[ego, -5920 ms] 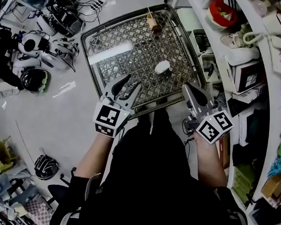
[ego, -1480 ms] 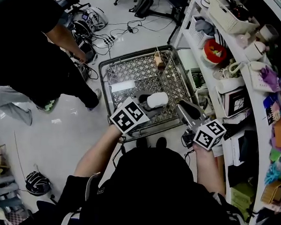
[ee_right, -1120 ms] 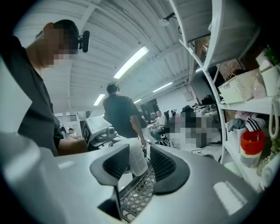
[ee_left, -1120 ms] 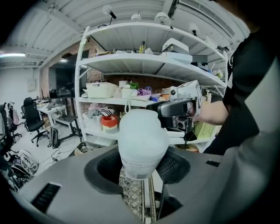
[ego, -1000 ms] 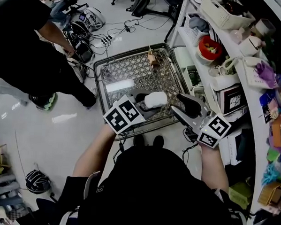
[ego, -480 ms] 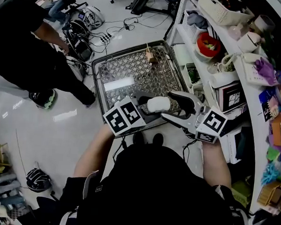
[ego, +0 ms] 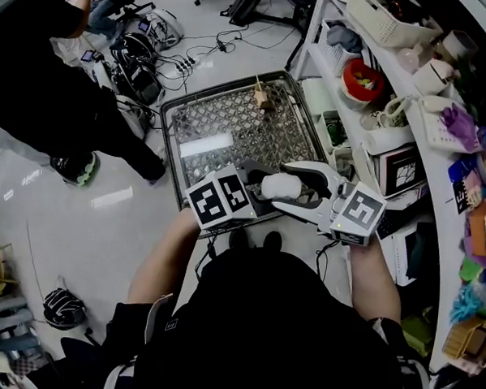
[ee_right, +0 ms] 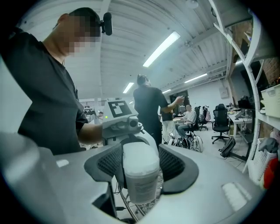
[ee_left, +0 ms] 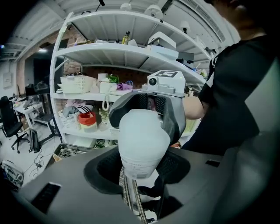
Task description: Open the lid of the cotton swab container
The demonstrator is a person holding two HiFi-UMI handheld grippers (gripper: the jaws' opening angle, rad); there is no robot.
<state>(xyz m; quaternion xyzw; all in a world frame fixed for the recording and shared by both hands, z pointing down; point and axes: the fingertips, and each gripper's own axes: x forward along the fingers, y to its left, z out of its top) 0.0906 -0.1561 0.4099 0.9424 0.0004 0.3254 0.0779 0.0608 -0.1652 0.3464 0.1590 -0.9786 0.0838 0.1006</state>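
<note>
The cotton swab container (ego: 277, 186) is a white, lidded tub held level over the near end of the cart. My left gripper (ego: 263, 189) is shut on its body; in the left gripper view the tub (ee_left: 142, 140) fills the gap between the pads. My right gripper (ego: 298, 187) comes in from the right, and its jaws have just been opening. They now stand wide, one on each side of the lid end. In the right gripper view the lid (ee_right: 140, 159) sits between the two pads and I see no squeeze on it.
A wire shopping cart (ego: 170, 113) stands below my hands with a small brown item (ego: 260, 97) at its far end. Crowded white shelves (ego: 377, 115) run along the right. A person in black (ego: 38, 81) stands at the left beside floor cables (ego: 145, 54).
The right gripper swung in from the right, and its jaws widened and came round the container's lid end. The left gripper kept its hold and drifted slightly right.
</note>
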